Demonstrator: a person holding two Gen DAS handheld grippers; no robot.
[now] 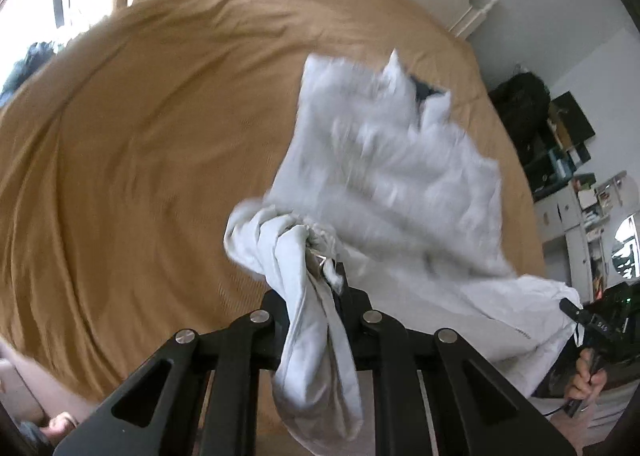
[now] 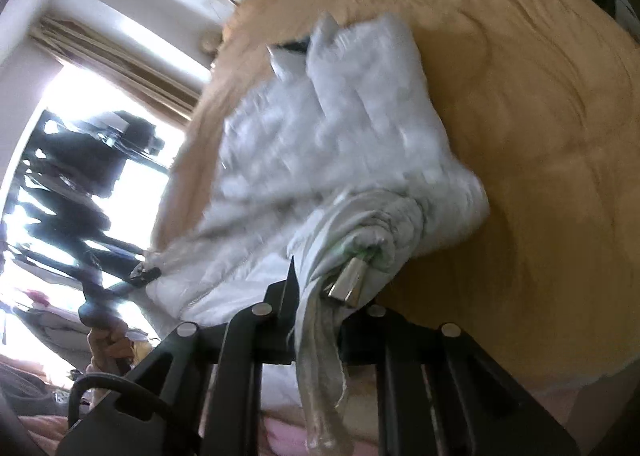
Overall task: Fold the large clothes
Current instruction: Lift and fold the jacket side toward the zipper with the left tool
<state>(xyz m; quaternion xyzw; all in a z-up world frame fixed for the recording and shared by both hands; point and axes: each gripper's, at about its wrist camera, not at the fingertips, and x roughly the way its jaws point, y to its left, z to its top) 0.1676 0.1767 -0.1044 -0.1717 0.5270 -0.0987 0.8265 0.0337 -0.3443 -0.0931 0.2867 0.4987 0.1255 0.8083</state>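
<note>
You are pinching the white padded jacket (image 1: 384, 175) at its near hem with both tools: the left gripper (image 1: 334, 276) is clamping one bunched corner, the right gripper (image 2: 340, 284) the other. The jacket's collar end is lying on the tan bedspread (image 1: 140, 135), the hem hanging above it. Be keeping both corners level and taut, and be carrying them toward the collar evenly so the fold lands square.
</note>
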